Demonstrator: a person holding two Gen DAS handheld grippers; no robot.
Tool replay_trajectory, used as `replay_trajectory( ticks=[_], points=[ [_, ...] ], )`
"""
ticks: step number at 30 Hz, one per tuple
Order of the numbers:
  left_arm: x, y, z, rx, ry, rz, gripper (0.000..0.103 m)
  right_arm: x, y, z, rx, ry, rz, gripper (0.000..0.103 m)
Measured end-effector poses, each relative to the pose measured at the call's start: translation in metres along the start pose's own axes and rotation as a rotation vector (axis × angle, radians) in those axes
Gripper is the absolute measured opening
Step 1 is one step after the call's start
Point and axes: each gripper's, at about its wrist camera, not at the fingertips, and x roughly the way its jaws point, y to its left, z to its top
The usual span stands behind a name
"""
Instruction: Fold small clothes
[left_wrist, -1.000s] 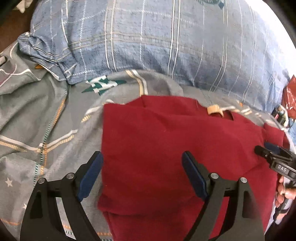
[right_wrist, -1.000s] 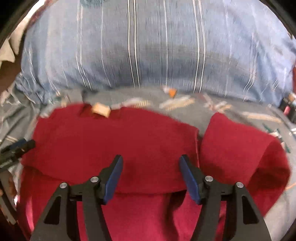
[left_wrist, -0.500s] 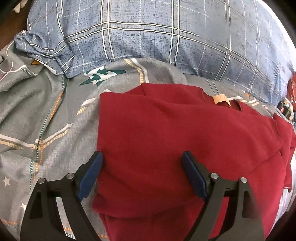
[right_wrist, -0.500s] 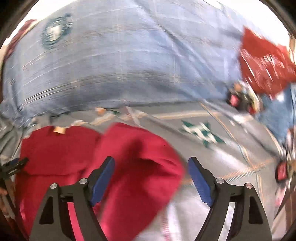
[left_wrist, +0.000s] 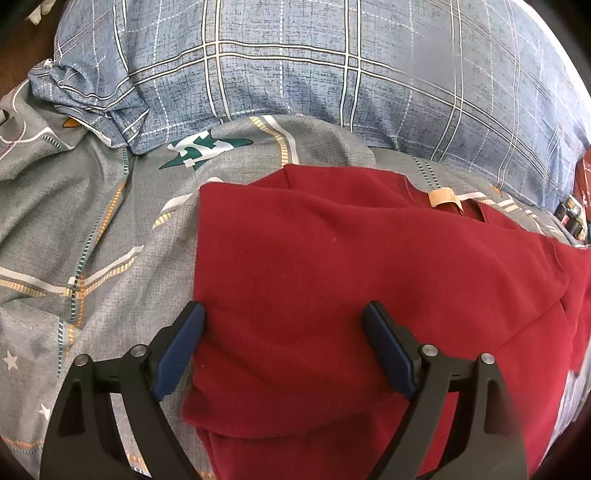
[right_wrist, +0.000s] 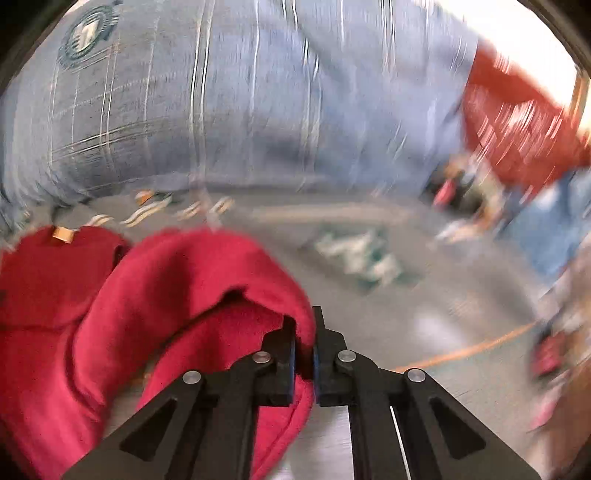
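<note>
A small dark red garment (left_wrist: 332, 280) lies spread on the grey patterned bed sheet (left_wrist: 92, 229), with a tan neck label (left_wrist: 443, 197) at its far edge. My left gripper (left_wrist: 284, 325) hovers open over the garment's left part, its left pad by the garment's left edge, nothing pinched. In the right wrist view the picture is blurred. My right gripper (right_wrist: 304, 343) is shut on the hem of the red sleeve (right_wrist: 207, 280), which bulges up and leftward from the jaws. The garment's body (right_wrist: 48, 280) lies to the left.
A blue plaid pillow (left_wrist: 332, 74) fills the back of the bed. Red fabric or a bag (right_wrist: 517, 125) and small cluttered items (right_wrist: 465, 184) lie at the far right. Grey sheet (right_wrist: 406, 295) spreads to the right of the sleeve.
My right gripper swung right off the garment's body to the sleeve, opened wider, then shut on the sleeve's hem. The right gripper left the left wrist view. The left gripper hardly moved.
</note>
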Motion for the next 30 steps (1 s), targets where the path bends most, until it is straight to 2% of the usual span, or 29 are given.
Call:
replay_trajectory(
  ticks=[2, 4, 6, 10, 13, 16, 17, 19, 22, 25, 29, 30],
  points=[
    [0.0, 0.0, 0.0, -0.002, -0.001, 0.0, 0.088, -0.024, -0.015, 0.011, -0.034, -0.079, -0.14, 0.006],
    [0.0, 0.0, 0.0, 0.001, 0.0, -0.003, 0.088, -0.036, -0.027, 0.017, -0.061, -0.114, -0.241, 0.007],
    [0.0, -0.001, 0.0, 0.005, -0.002, 0.002, 0.088, -0.036, -0.035, 0.017, -0.058, -0.105, -0.255, 0.008],
    [-0.002, 0.002, 0.0, -0.002, 0.001, -0.006, 0.088, -0.019, -0.027, 0.002, -0.084, -0.057, -0.263, 0.007],
    [-0.005, 0.005, 0.001, -0.021, 0.0, -0.014, 0.088, -0.026, -0.024, 0.0, -0.008, -0.066, -0.182, 0.008],
    [-0.011, 0.01, 0.003, -0.046, -0.014, -0.027, 0.088, -0.056, -0.015, 0.01, 0.058, -0.131, -0.021, 0.008],
    [-0.014, 0.012, 0.004, -0.055, -0.024, -0.03, 0.088, -0.071, -0.005, 0.017, 0.068, -0.161, 0.06, 0.008],
    [-0.019, 0.016, 0.005, -0.071, -0.043, -0.031, 0.088, -0.091, 0.013, 0.027, 0.056, -0.201, 0.155, 0.008],
    [-0.024, 0.023, 0.007, -0.091, -0.064, -0.025, 0.088, -0.115, 0.06, 0.038, 0.004, -0.252, 0.304, 0.009],
    [-0.025, 0.03, 0.008, -0.112, -0.066, -0.027, 0.088, -0.124, 0.108, 0.042, -0.058, -0.266, 0.431, 0.011],
    [-0.022, 0.033, 0.01, -0.129, -0.054, -0.036, 0.088, -0.107, 0.199, 0.027, -0.204, -0.192, 0.57, 0.014],
    [-0.022, 0.033, 0.01, -0.128, -0.054, -0.036, 0.088, -0.096, 0.217, 0.02, -0.238, -0.156, 0.588, 0.023]
  ],
)
